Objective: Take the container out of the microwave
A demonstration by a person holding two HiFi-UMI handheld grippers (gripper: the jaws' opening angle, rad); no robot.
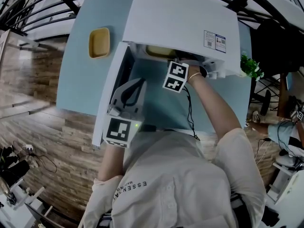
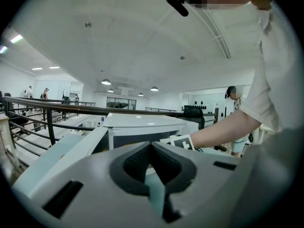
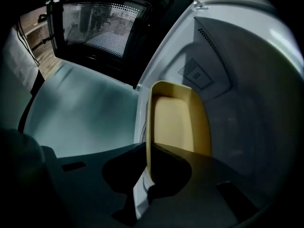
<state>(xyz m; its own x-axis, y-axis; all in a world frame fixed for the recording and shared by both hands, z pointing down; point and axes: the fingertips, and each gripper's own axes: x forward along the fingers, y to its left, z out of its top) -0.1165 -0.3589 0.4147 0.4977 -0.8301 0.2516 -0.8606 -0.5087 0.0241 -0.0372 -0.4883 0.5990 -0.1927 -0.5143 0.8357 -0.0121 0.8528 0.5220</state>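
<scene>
The white microwave [image 1: 185, 18] stands on the teal table with its door [image 1: 110, 94] swung open to the left. Inside lies a yellow container [image 3: 178, 120], whose edge also shows in the head view [image 1: 159, 52]. My right gripper [image 3: 148, 167] reaches into the cavity and is shut on the container's near rim; its marker cube [image 1: 176, 76] sits at the opening. My left gripper [image 2: 151, 145] hangs beside the open door, shut with nothing between its pads, pointing towards the microwave [image 2: 142, 126].
A second yellow container [image 1: 99, 42] lies on the teal table [image 1: 78, 80] left of the microwave. A green plant [image 1: 250, 66] stands at the right. The door's mesh window [image 3: 97, 25] is left of my right gripper. Black railings border the table's far side.
</scene>
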